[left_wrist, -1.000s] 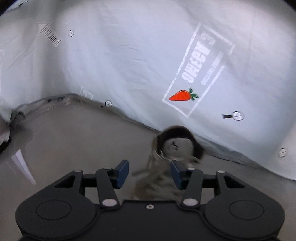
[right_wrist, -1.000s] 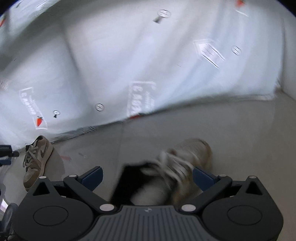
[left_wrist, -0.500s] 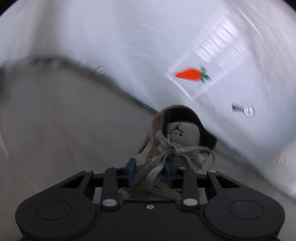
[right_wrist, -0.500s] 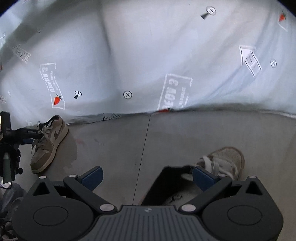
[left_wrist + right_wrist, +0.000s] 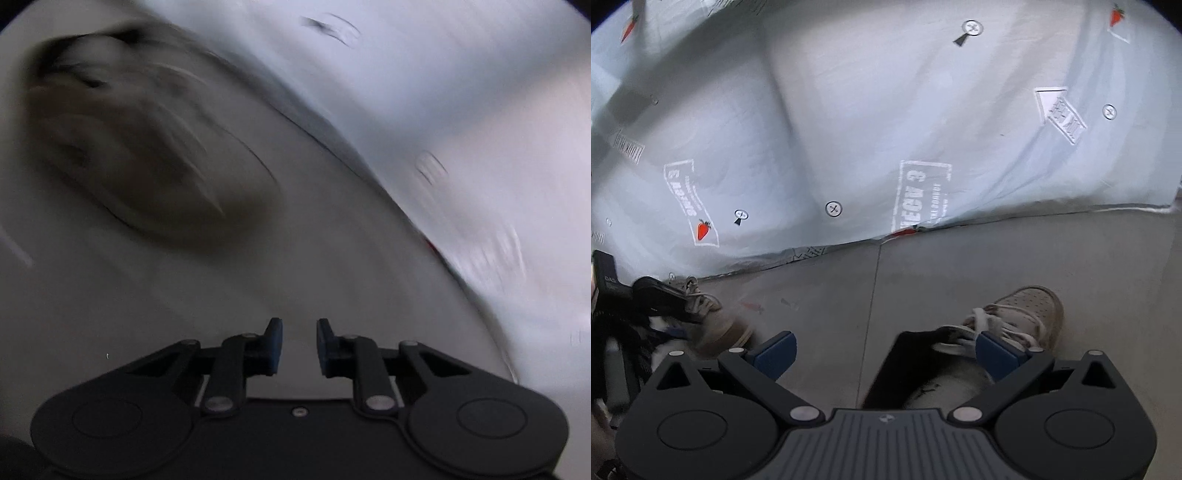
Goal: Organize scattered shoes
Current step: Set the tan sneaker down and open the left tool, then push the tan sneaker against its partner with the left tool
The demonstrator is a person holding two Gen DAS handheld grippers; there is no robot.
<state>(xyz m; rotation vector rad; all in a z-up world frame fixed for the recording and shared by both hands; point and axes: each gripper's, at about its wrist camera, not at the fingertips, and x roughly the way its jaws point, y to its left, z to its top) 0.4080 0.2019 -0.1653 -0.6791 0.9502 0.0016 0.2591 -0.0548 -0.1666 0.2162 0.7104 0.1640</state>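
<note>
Blur fills most of the left wrist view. The left hand-held gripper (image 5: 299,345) has a narrow gap between its blue pads and nothing sits in that gap. A smeared brown shoe (image 5: 147,147) lies on the grey floor (image 5: 295,277), up and to the left of it, well apart from the fingers.

From the right wrist view, the right hand-held gripper (image 5: 884,350) stands wide. A beige sneaker (image 5: 1015,321) lies on the floor with its toe pointing away; its black collar is between the fingers, and the right pad is touching or almost touching its laces. Far to the left a second brown sneaker (image 5: 713,321) lies near the printed sheet (image 5: 886,129), with the other gripper just beside it.

I think a good grasp here takes the stiff collar, not the loose laces, with the shoe centred between the fingers.
</note>
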